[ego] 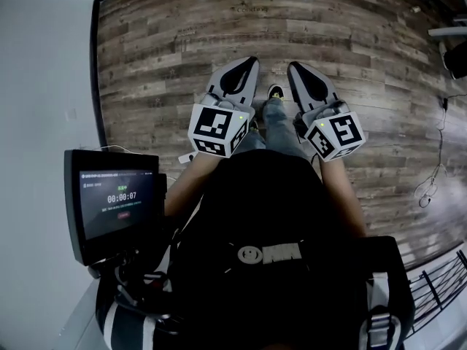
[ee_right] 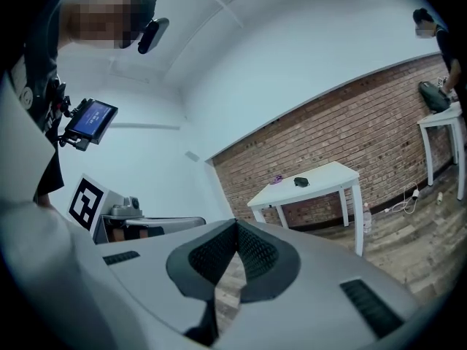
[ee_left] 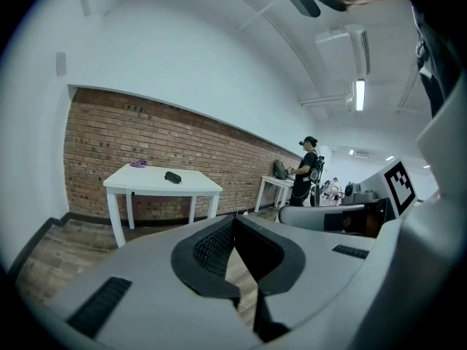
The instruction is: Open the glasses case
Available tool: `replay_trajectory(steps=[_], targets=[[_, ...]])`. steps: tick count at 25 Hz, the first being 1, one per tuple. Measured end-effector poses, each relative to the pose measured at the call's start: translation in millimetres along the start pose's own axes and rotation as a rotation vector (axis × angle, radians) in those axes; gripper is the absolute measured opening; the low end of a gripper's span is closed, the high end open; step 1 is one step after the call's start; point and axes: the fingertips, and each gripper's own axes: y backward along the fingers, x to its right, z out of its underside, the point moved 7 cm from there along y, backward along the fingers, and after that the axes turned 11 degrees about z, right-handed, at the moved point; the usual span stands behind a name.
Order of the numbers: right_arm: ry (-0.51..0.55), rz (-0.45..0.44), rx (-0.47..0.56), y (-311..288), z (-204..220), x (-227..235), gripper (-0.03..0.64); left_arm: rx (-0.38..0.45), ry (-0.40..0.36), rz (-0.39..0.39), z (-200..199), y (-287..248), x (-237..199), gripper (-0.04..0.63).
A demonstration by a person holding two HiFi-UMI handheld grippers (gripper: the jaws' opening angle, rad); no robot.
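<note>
Nearest the camera, the grey-and-black left gripper (ego: 244,68) and the matching right gripper (ego: 303,75) are held out side by side at waist height over the brown wood-plank floor (ego: 168,42). Each has its ribbed black pads pressed together at the tip, with nothing between them; their own views confirm this for the left gripper (ee_left: 233,221) and the right gripper (ee_right: 235,228). Well beyond them stands a white square-topped table (ee_left: 197,186) (ee_right: 332,175). On it lies the small dark oblong glasses case (ee_left: 173,177) (ee_right: 301,181), closed as far as can be seen, with a small purple object (ee_left: 138,164) near it toward the red brick wall (ee_left: 146,133) behind. The case lies flat, and its long axis runs roughly across the left gripper view, more or less along the table's front edge. It is too small to tell which side carries the hinge or the opening seam. The step in hand is judged to be the approach, with the case untouched and well out of reach. The next move calls for closing in on the table, parting the jaws, finding the seam, then steadying the base with one gripper while the other lifts the lid.
</note>
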Motion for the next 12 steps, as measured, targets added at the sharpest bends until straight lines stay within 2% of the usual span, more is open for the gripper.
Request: replay_trajectory(steps=[6,12], targets=[[-0.027,-0.043,-0.018,-58.9,-35.6,84.1,0.003,-0.024,-0.016,-0.077,-36.6,-74.5,-43.8,0.005],[0.0,-0.085,0.018,-77.2,-60.3,100.6,0.003,-0.016,-0.037,-0.118,-50.5,-87.7,-53.9,0.005]])
